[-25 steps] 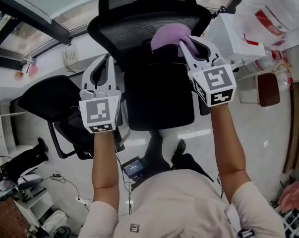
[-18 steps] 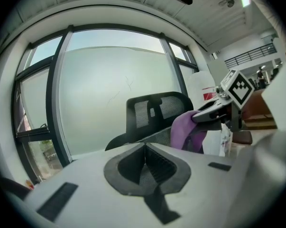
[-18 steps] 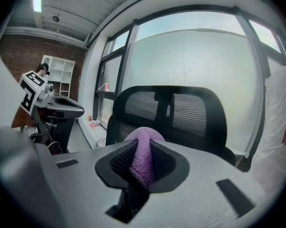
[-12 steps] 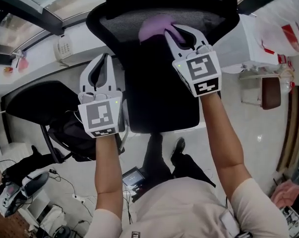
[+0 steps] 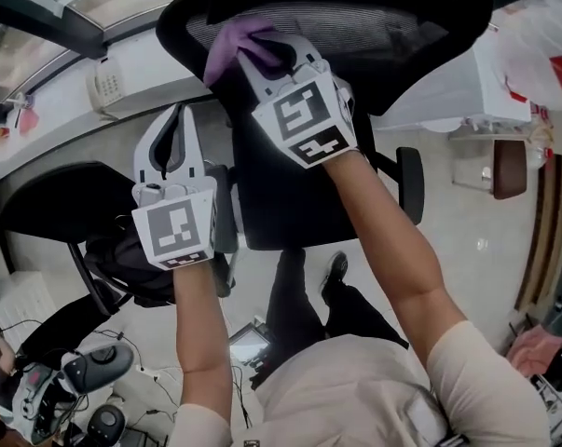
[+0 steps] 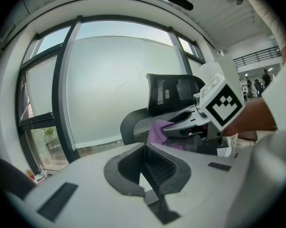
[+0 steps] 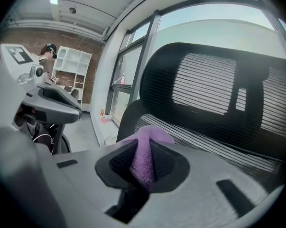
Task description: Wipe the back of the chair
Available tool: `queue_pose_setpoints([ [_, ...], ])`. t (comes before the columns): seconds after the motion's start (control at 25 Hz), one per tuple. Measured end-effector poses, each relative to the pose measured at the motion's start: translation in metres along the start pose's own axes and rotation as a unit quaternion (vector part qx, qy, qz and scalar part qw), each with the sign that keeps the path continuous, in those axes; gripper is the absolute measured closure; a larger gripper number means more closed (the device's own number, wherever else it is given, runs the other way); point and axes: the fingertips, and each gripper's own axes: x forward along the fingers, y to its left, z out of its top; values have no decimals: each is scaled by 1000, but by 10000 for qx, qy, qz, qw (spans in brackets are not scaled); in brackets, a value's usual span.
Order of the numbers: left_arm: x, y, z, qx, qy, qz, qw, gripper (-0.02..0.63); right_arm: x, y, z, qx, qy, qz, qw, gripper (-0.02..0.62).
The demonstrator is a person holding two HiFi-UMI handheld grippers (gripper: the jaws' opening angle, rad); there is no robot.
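left gripper (image 6: 143,152) closed, right gripper (image 7: 143,163) clamped

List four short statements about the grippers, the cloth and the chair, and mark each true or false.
The right gripper clamps a fuzzy purple cloth. True.
The left gripper also holds a cloth. False: its jaws are shut on nothing.
The cloth lies against the black mesh chair back. True.
In the head view, the cloth sits at the chair back's right edge. False: it is near the left edge.
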Motion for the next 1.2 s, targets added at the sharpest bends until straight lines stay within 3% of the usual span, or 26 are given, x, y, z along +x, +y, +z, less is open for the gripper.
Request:
queue_pose_setpoints([
  [0.2,5,1,-8,17,52,-57,10000,597,16,9,2,-185,119,25,9998,545],
  [0.36,16,-13,-3,1,113,-214,9997,597,4,-14,-14,-230,236,-232,9992,546],
  [0.6,41,-65,7,93,96,-537,9985,597,-70,-114,-80,225,471,-1297,9902,546],
  [0.76,60,-114,21,213,45,-851,9961,597,-154,-204,-136,823,761,-2475,9624,549],
  [0.84,65,-138,28,272,3,-999,9946,597,-194,-238,-159,1098,890,-2855,9479,551],
  [0.96,71,-167,37,336,-48,-1160,9927,597,-221,-256,-172,1141,908,-2875,9466,551],
  [1.2,71,-190,41,366,-42,-1253,9914,597,-221,-251,-172,1113,825,-2731,9520,551],
])
